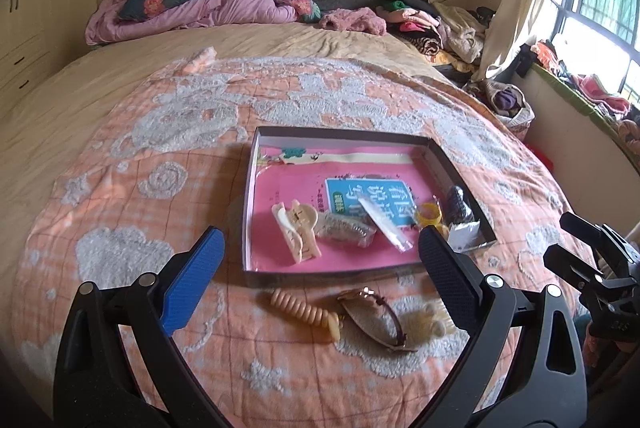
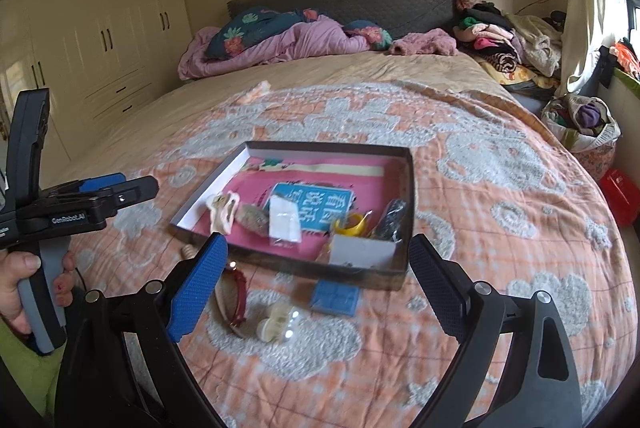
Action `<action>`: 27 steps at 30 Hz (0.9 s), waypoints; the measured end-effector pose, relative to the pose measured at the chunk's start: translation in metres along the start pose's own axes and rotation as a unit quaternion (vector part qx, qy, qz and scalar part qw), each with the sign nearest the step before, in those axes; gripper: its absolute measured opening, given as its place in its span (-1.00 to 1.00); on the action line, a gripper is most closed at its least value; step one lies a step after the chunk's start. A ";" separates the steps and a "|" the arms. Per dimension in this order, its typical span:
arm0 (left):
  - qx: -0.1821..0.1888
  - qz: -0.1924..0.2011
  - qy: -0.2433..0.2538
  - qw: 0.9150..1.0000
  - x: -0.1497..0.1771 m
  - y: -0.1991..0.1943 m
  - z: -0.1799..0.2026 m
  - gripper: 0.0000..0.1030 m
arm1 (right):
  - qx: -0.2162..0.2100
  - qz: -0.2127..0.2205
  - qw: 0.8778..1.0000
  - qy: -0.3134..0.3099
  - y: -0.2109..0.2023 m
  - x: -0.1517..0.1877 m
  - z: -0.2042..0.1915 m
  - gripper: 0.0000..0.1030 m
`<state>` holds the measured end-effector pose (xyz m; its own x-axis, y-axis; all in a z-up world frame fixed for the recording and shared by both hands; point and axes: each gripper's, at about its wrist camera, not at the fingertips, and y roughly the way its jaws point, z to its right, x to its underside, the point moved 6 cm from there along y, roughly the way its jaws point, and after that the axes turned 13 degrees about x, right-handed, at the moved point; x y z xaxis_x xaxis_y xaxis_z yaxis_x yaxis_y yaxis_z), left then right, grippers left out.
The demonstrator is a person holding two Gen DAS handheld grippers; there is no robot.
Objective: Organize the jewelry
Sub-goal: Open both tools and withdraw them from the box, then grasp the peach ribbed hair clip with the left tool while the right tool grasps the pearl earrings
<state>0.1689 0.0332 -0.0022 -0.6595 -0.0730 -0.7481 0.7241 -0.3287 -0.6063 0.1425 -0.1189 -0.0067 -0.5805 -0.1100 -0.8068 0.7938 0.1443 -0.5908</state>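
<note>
Bedspread (image 1: 120,187), tray (image 1: 250,211), wide-spread claws

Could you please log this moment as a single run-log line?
left gripper: open, empty | right gripper: open, empty | tray: partly filled | watch, beaded bracelet: on quilt

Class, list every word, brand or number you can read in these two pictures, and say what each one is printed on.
"GenRobot.AI": on the body of the left claw, seen from the right wrist.
Large white Chinese characters on the blue panel of the pink sheet in the box: upside down, not reliably readable.
Small print beside the panel: too blurred.
</note>
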 end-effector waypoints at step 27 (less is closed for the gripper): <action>-0.023 -0.034 0.008 0.999 0.049 -0.002 -0.006 0.76 | -0.018 -0.041 0.999 -0.013 0.002 0.039 -0.025 0.77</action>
<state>0.1366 0.0358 -0.0398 -0.7050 -0.0372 -0.7082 0.6859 -0.2894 -0.6677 0.1173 -0.0985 -0.0396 -0.6374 -0.1481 -0.7562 0.7370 0.1690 -0.6544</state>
